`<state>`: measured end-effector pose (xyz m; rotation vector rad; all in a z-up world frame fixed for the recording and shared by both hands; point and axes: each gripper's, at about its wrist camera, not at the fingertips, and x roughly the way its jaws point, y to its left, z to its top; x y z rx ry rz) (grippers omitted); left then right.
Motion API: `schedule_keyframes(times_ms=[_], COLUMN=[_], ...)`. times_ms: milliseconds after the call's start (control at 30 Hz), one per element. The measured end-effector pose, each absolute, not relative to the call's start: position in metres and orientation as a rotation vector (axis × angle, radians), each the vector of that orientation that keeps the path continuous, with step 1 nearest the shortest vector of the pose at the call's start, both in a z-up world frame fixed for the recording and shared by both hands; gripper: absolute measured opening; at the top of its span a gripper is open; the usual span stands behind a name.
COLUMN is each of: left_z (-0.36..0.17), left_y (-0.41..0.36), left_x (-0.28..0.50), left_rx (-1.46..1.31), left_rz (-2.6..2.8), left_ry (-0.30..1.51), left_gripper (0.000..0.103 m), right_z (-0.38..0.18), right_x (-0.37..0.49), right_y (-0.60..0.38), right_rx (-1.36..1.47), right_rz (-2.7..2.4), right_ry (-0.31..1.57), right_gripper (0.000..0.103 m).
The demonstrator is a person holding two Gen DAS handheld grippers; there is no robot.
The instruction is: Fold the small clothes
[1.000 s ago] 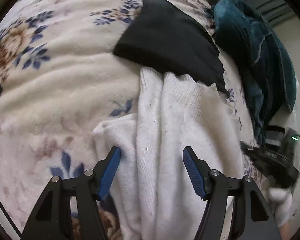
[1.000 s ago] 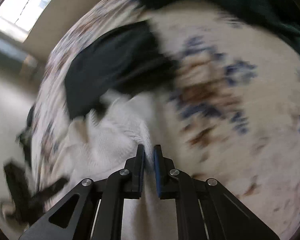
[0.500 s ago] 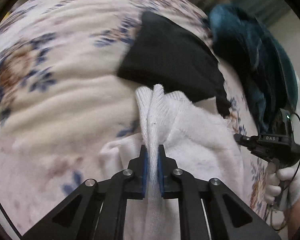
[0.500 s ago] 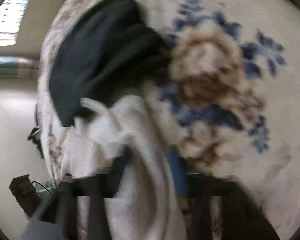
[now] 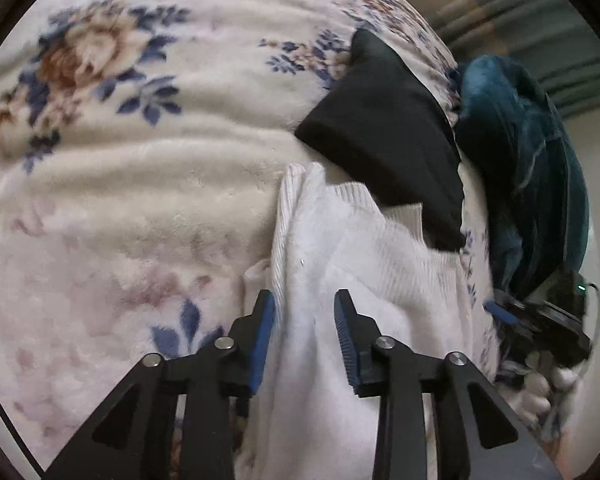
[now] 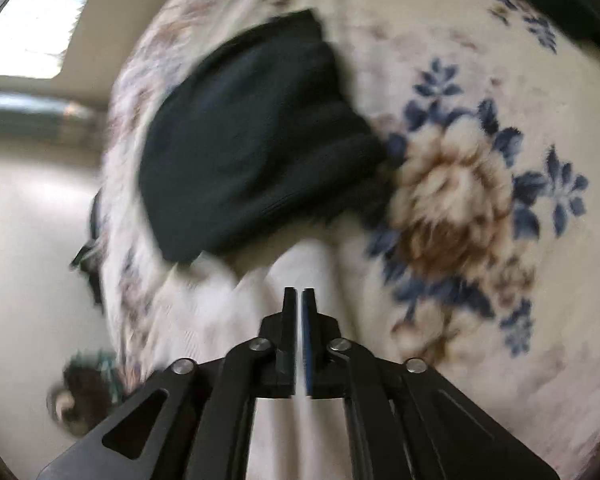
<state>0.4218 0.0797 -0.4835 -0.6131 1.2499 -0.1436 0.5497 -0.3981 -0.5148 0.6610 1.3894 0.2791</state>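
Left wrist: my left gripper (image 5: 304,316) angled steeply down, jaws just reopened, straddling white sweater (image 5: 340,280) fold without pinching; sweater lies at blanket (image 5: 140,200) edge.
Right wrist: my right gripper (image 6: 299,312) tilted down, jaws just parting, narrow slit, pads over blurred sweater (image 6: 220,312); grip unclear.

Ribbed white knit (image 5: 340,248), prob. cotton

Bedding and room behind the work

A cream floral blanket (image 5: 148,184) fills the left wrist view; a crumpled teal blanket (image 5: 528,152) lies at three o'clock, grey-green curtains (image 5: 548,20) at one o'clock. A bright window (image 6: 36,28) sits at ten o'clock in the right wrist view.
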Motion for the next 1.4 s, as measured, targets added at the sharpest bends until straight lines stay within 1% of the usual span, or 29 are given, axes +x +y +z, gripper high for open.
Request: schedule_keyframes(times_ms=[33, 67, 167, 233, 300, 367, 433, 467, 500, 533, 567, 633, 667, 700, 800, 867, 933, 1033, 1067, 1100, 1133, 1233, 1333, 1367, 1400], left_z=[-0.480, -0.477, -0.475, -0.478, -0.484, -0.488, -0.491, -0.493, -0.494, -0.495, -0.497, -0.504, -0.507, -0.510, -0.508, -0.504, -0.499, -0.488, -0.484, -0.481, -0.479, -0.488, -0.510, -0.516, -0.515], left_y=[0.078, 0.077, 0.073, 0.072, 0.072, 0.070, 0.066, 0.064, 0.060, 0.057, 0.051, 0.044, 0.043, 0.042, 0.043, 0.046, 0.052, 0.059, 0.060, 0.062, 0.059, 0.054, 0.047, 0.045, 0.047], left_x=[0.418, 0.411, 0.386, 0.368, 0.353, 0.344, 0.339, 0.337, 0.338, 0.339, 0.342, 0.345, 0.348, 0.351, 0.358, 0.361, 0.362, 0.366, 0.370, 0.376, 0.384, 0.416, 0.453, 0.461, 0.463], left_rx=[-0.595, -0.575, -0.543, -0.560, -0.584, -0.605, -0.603, -0.598, -0.578, -0.553, -0.492, -0.415, -0.398, -0.404, -0.396, -0.401, -0.438, -0.487, -0.490, -0.499, -0.498, -0.502, -0.492, -0.486, -0.504], left_rz=[-0.143, -0.140, -0.133, -0.128, -0.092, -0.090, -0.092, -0.094, -0.094, -0.096, -0.089, -0.083, -0.081, -0.090, -0.101, -0.103, -0.109, -0.130, -0.133, -0.145, -0.148, -0.176, -0.190, -0.187, -0.180], left_ry=[1.251, 1.253, 1.270, 1.283, 1.304, 1.314, 1.321, 1.323, 1.325, 1.325, 1.333, 1.359, 1.368, 1.377, 1.372, 1.369, 1.367, 1.342, 1.331, 1.315, 1.306, 1.292, 1.331, 1.335, 1.298], left_gripper=[0.040, 0.041, 0.041, 0.041, 0.041, 0.041, 0.041, 0.041, 0.041, 0.041, 0.042, 0.044, 0.044, 0.044, 0.043, 0.043, 0.042, 0.041, 0.041, 0.041, 0.041, 0.041, 0.041, 0.040, 0.021], right_z=[-0.507, -0.502, -0.501, -0.511, -0.522, -0.535, -0.553, -0.557, -0.558, -0.557, -0.555, -0.546, -0.541, -0.536, -0.543, -0.541, -0.547, -0.544, -0.542, -0.541, -0.541, -0.549, -0.573, -0.577, -0.577], right_x=[0.535, 0.520, 0.472, 0.437, 0.409, 0.394, 0.384, 0.382, 0.381, 0.381, 0.381, 0.381, 0.381, 0.380, 0.379, 0.381, 0.384, 0.385, 0.386, 0.391, 0.397, 0.426, 0.461, 0.468, 0.473], right_y=[-0.397, -0.396, -0.389, -0.384, -0.381, -0.389, -0.391, -0.388, -0.379, -0.373, -0.366, -0.369, -0.374, -0.387, -0.409, -0.402, -0.400, -0.412, -0.420, -0.423, -0.427, -0.429, -0.411, -0.404, -0.398], right_rx=[0.650, 0.654, 0.689, 0.727, 0.720, 0.737, 0.863, 0.878, 0.843, 0.797, 0.726, 0.619, 0.589, 0.548, 0.649, 0.607, 0.599, 0.629, 0.678, 0.721, 0.776, 0.814, 0.847, 0.847, 0.823], right_rz=[0.309, 0.326, 0.353, 0.347, 0.275, 0.216, 0.240, 0.265, 0.297, 0.307, 0.284, 0.160, 0.094, 0.001, -0.030, 0.001, 0.082, 0.072, 0.072, 0.086, 0.100, 0.144, 0.247, 0.271, 0.261], right_ry=[1.397, 1.409, 1.466, 1.515, 1.523, 1.522, 1.527, 1.526, 1.515, 1.507, 1.510, 1.493, 1.482, 1.461, 1.496, 1.511, 1.564, 1.551, 1.523, 1.503, 1.480, 1.448, 1.501, 1.514, 1.510], right_gripper=[0.032, 0.048, 0.048, 0.048, 0.048, 0.048, 0.048, 0.048, 0.039, 0.024, 0.006, 0.005, 0.002, 0.002, 0.002, 0.002, 0.003, 0.016, 0.028, 0.042, 0.044, 0.044, 0.044, 0.030, 0.003])
